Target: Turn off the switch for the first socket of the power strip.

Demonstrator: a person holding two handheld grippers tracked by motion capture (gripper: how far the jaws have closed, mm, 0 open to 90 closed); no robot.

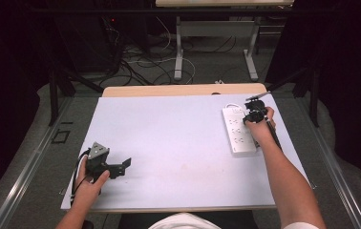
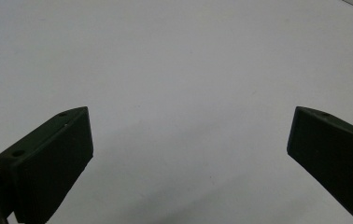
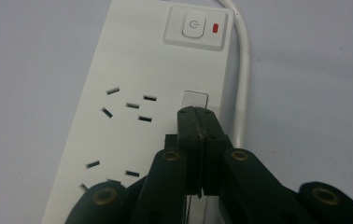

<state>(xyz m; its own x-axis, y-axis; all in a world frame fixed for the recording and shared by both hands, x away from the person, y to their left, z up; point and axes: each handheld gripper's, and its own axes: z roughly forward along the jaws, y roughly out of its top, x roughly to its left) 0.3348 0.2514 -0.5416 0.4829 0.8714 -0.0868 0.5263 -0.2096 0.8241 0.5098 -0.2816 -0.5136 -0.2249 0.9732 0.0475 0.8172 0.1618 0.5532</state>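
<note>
Left gripper [image 1: 127, 163]: lower left of the high view, low over the bare worktop [image 1: 169, 143] and near its front edge. In the left gripper view its jaws stand wide apart with nothing between them, and plain pale surface lies ahead. It looks idle.

Right gripper [image 1: 255, 114]: right side of the high view, held over the far end of the power strip. In the right gripper view [image 3: 197, 115] its two jaws are pressed flat together, holding nothing, and the joined tip points down at the strip's face.

Power strip [image 1: 238, 130]: white, lying flat at the right of the worktop, long axis running away from the person. Its white cable [image 3: 243, 74] leaves the far end.

Small grey patch [image 3: 196, 99]: a rectangular mark on the strip's face, centre of the right gripper view, just beyond the closed tip. Whether the tip touches the strip I cannot tell.

Power button [image 3: 193, 25]: top of the right gripper view, farther along the strip than the tip, with a red indicator [image 3: 215, 28] beside it.

Progress: my reading is that the work is pressing the button with the closed tip. The closing of the jaws and the approach look done; the tip has yet to reach the button, so the press itself remains.

Sockets: all visible slots are empty; no plug is seated.
</note>
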